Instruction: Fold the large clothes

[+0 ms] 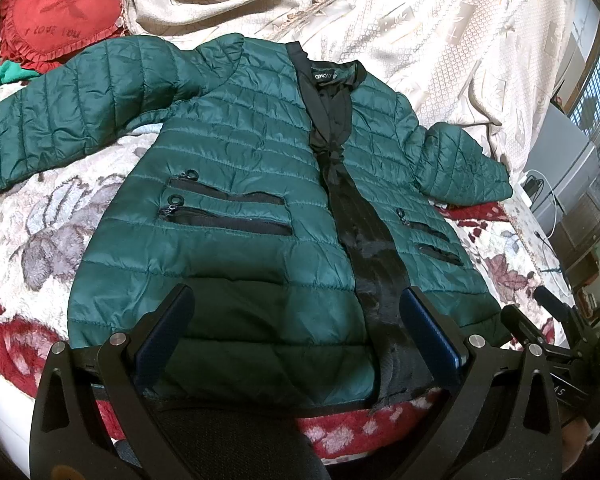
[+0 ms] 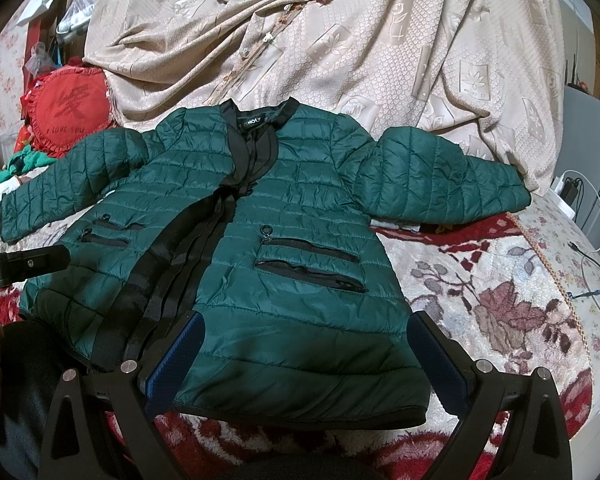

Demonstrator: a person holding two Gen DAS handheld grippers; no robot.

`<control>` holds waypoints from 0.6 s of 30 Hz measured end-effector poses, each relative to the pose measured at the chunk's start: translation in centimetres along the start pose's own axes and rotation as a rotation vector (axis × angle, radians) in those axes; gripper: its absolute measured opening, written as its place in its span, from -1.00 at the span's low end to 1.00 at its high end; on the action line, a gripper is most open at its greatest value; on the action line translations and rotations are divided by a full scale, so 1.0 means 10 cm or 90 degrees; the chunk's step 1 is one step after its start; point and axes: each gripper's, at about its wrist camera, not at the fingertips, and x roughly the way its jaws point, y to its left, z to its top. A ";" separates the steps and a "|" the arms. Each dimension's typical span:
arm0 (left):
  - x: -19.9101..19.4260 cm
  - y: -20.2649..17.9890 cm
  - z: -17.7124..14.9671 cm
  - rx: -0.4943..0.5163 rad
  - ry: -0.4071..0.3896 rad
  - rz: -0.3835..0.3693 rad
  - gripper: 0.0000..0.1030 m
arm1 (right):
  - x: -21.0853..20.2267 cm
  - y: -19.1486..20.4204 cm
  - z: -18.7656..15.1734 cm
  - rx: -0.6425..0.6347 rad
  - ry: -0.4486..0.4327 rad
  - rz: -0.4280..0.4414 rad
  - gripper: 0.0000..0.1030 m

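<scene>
Nearest, the left claw (image 1: 296, 336) and the right claw (image 2: 304, 354) each hover over the near hem of the jacket (image 1: 236, 184) with blue-padded fingers spread wide, pinching nothing. The left claw sits over the hem by the black zip band, the right over the right front panel. The jacket lies front-up and flat on the bed (image 2: 500, 292), its long axis running straight away from both claws, hem near and collar far. It is puffy, quilted, slick green fabric with black zipped pockets. The left sleeve (image 1: 52, 120) and right sleeve (image 2: 452, 176) stretch sideways, each nearer its own claw. Beyond are a fleecy floral blanket, a rumpled beige cover (image 2: 340, 40) and a red frilled cushion (image 1: 60, 12).
</scene>
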 end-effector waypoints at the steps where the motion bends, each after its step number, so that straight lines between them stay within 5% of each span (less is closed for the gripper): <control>1: 0.00 0.00 -0.01 0.000 0.000 0.000 0.99 | 0.00 0.00 0.00 0.000 0.000 0.000 0.94; 18: -0.01 -0.01 -0.01 -0.002 0.001 -0.001 0.99 | 0.01 -0.01 0.01 -0.005 -0.002 -0.005 0.94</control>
